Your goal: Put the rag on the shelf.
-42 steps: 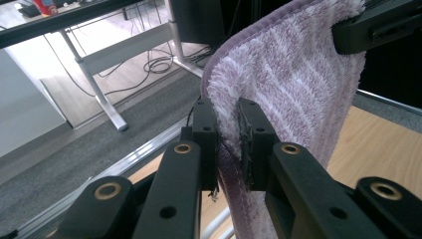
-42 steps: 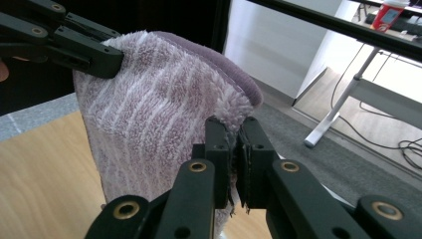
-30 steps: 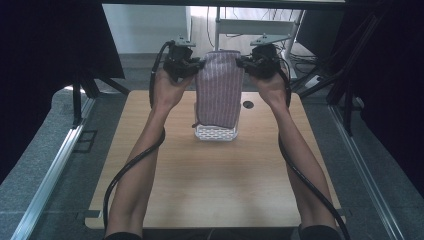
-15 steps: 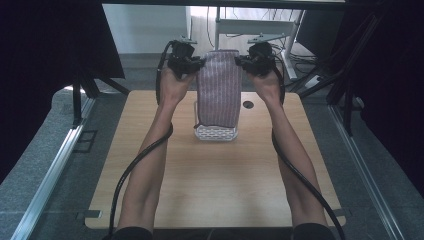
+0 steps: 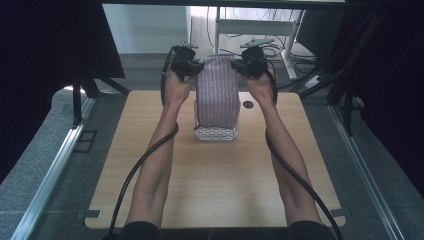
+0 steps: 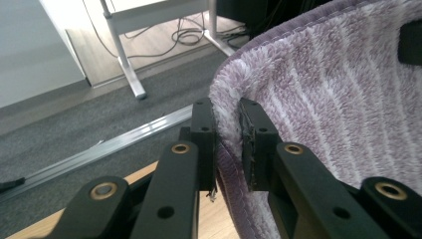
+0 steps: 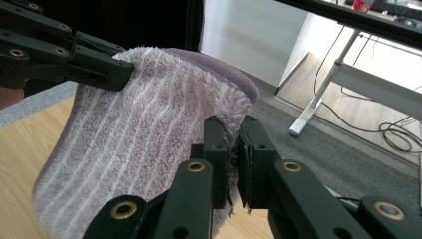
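From the high view I hold the purple white-striped fluffy towel (image 5: 216, 95) up over the white lattice basket (image 5: 215, 133); its lower end could snag there. In the left gripper view, my left gripper (image 6: 228, 137) pinches only the hem. In the right gripper view, my right gripper (image 7: 234, 154) clamps a thin corner, which might slip.

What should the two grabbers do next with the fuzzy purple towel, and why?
Probably lower the towel forward and down so it settles into the white basket. Both the left gripper and the right gripper pinch its top corners, it hangs stretched between them, and its bottom end already reaches the basket on the table.
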Demonstrator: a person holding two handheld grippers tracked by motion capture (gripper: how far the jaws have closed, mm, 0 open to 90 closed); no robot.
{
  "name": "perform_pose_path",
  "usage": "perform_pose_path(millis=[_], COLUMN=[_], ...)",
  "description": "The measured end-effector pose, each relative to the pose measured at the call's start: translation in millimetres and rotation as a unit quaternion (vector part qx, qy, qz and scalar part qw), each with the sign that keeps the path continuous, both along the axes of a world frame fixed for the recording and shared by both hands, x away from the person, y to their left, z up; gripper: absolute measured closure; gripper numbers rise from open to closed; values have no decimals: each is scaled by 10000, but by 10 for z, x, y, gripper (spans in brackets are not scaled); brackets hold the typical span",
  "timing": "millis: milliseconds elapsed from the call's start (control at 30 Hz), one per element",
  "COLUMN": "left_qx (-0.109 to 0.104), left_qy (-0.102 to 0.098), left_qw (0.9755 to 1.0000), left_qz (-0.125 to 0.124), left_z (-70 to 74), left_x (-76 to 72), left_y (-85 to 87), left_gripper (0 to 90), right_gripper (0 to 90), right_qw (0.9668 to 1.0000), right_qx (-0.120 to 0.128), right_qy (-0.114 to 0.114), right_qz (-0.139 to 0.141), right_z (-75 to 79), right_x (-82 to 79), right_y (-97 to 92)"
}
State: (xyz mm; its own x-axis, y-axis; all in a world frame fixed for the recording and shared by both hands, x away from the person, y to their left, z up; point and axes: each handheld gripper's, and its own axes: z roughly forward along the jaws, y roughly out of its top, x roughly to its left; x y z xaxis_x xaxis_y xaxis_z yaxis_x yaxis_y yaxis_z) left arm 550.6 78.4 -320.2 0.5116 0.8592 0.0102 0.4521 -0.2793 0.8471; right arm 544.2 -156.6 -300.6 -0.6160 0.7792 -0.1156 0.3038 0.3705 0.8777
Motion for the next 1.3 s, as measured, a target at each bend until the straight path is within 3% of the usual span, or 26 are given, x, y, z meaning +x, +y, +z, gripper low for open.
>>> perform_pose_path(millis=[133, 233, 300, 500, 600, 667, 833, 1033, 1300], left_qx=[29, 178, 317, 413, 440, 401, 421, 218, 100], left_qy=[155, 279, 346, 681, 878, 1011, 1013, 957, 814], left_qw=[9999, 9994, 9988, 9967, 9951, 9940, 9939, 9951, 9962], left_qz=[-65, -91, -111, -149, -95, -90, -52, -142, -283], left_z=[-110, -207, -278, -472, -537, -571, -572, -482, -384], left_x=[80, 124, 148, 200, 222, 230, 207, 147, 34], left_y=[1, -35, -58, -82, -68, -48, 1, 57, 68], left_gripper=[775, 772, 771, 749, 660, 544, 438, 342, 227], right_gripper=[841, 837, 835, 817, 767, 688, 619, 517, 405], right_qw=[9999, 9994, 9992, 9978, 9968, 9964, 9962, 9956, 9951], right_qx=[16, -66, -88, -129, -113, -81, -27, 100, 186], right_qy=[153, 324, 377, 642, 774, 839, 870, 931, 963], right_qz=[-54, -103, -113, -127, -133, -101, -91, -7, 122], right_z=[-125, -263, -296, -477, -547, -590, -609, -623, -627], right_x=[81, 143, 157, 205, 217, 216, 208, 182, 131], right_y=[-11, -13, -14, -12, -17, -25, -53, -91, -98])
